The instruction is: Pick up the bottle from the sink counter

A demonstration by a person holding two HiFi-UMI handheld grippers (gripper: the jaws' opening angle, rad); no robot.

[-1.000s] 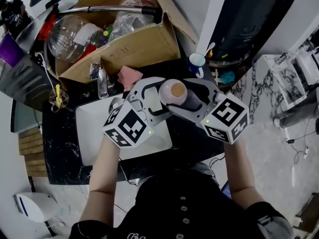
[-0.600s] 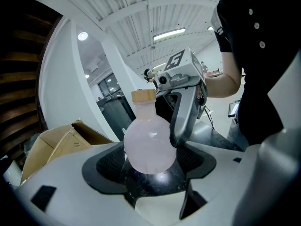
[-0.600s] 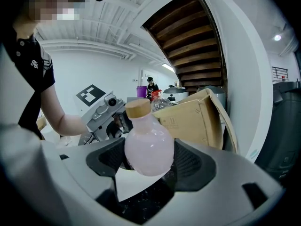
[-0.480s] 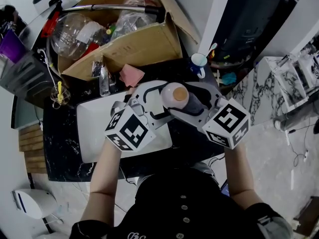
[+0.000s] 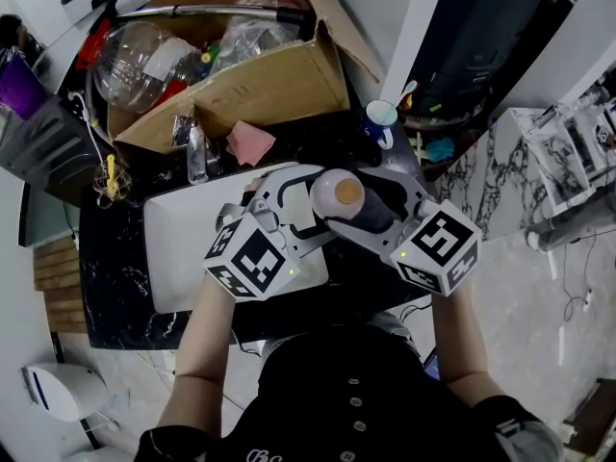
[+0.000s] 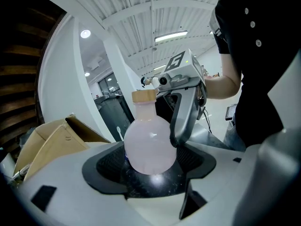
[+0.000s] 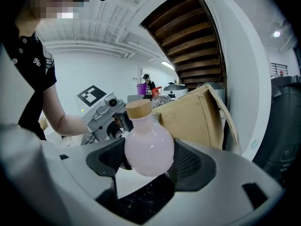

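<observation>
The bottle [image 5: 327,192] is up off the sink counter, caught between my two grippers and hanging over the right end of the white sink [image 5: 183,248]. It is a round-bellied, pale pink bottle with a short neck and a tan cap [image 5: 346,196], and it stands upright. My right gripper [image 7: 149,159] is clamped on its belly, both pads pressed against the flanks. My left gripper [image 6: 150,160] comes at it from the other side, and its jaws also stand against the belly on both sides, with one right finger [image 6: 181,121] lying on the glass in between. From the head view my own grippers cover the bottle's lower half.

Under it I see the black speckled counter [image 5: 115,296] that rims the sink. Behind the basin stand the tap [image 5: 197,157] and a pink cloth [image 5: 250,142]. To the right of them is a white mug [image 5: 380,118] with a handle of something poking out; I cannot tell what it is.

Further back sits an open cardboard box [image 5: 279,89], stuffed with clear plastic: a big round jug [image 5: 135,61] at its left and crumpled bottles behind. A metal tube [image 5: 221,12] lies across its top. The picture's edge cuts off the box's far side.
</observation>
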